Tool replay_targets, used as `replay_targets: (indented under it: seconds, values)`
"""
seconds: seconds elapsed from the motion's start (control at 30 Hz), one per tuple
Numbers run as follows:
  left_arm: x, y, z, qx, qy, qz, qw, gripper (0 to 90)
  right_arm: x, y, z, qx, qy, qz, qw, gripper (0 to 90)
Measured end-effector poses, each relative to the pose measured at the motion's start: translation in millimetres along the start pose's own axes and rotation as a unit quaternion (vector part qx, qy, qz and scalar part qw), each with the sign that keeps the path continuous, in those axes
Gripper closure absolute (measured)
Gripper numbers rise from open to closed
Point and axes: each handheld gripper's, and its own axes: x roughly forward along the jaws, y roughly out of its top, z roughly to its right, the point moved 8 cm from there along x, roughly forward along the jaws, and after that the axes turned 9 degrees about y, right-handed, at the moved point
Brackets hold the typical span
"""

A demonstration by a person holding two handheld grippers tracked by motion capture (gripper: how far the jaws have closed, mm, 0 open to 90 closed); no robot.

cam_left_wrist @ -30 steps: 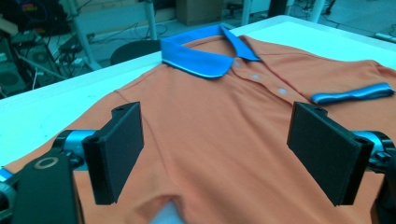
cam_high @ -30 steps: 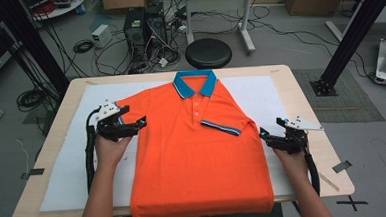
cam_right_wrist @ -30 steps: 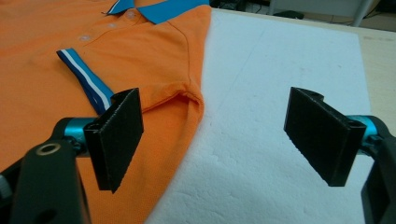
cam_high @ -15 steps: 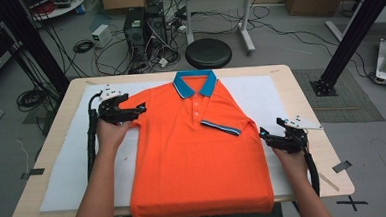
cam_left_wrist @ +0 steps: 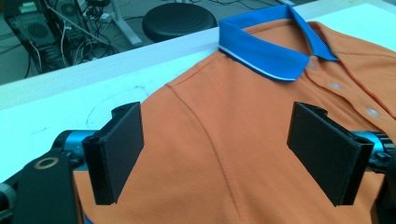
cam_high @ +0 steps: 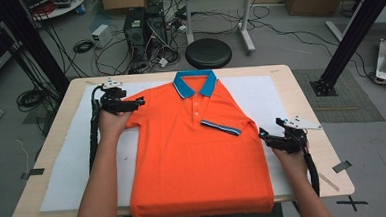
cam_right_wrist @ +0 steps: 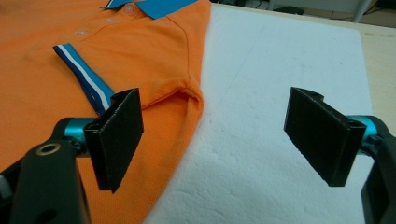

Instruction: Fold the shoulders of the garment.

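An orange polo shirt (cam_high: 198, 153) with a blue collar (cam_high: 195, 83) lies flat on a white sheet (cam_high: 69, 165), both sleeves folded in. One folded sleeve shows a blue-and-white striped cuff (cam_high: 221, 127). My left gripper (cam_high: 139, 102) hovers open at the shirt's left shoulder (cam_left_wrist: 205, 126), with the jaws wide apart over the orange cloth and nothing between them. My right gripper (cam_high: 263, 135) is open at the shirt's right edge; in the right gripper view (cam_right_wrist: 219, 135) its jaws straddle the shirt's edge (cam_right_wrist: 187, 100) and the bare white sheet (cam_right_wrist: 261, 154).
The wooden table (cam_high: 305, 97) extends past the white sheet on all sides. A black stool (cam_high: 208, 52) stands just beyond the far edge, with a computer tower (cam_high: 144, 26) and loose cables on the floor behind. Black frame posts (cam_high: 350, 35) rise at the right.
My left gripper has moved away from me and to the right, from beside the shirt's middle up to its left shoulder. The right gripper has stayed put.
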Motion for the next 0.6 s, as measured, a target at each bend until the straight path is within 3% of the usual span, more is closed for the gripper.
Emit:
replay_targets:
  seconds: [0.17,0.37,0.6]
  values:
    - [11.2,-17.8,-16.0,-0.014,0.011,-0.039,0.9991,18.7,0.3,0.2,0.2,-0.004,-0.001,0.000,1.0000,20.3]
    - [20.7,-36.3,-32.8,-0.030,0.034,-0.073,0.9963,18.7,0.6,-0.2,-0.2,-0.002,-0.001,-0.002,1.0000,20.3]
    - [29.5,-52.1,-45.1,-0.040,0.047,-0.093,0.9937,18.7,0.6,-0.2,-0.8,-0.004,-0.002,-0.003,1.0000,20.3]
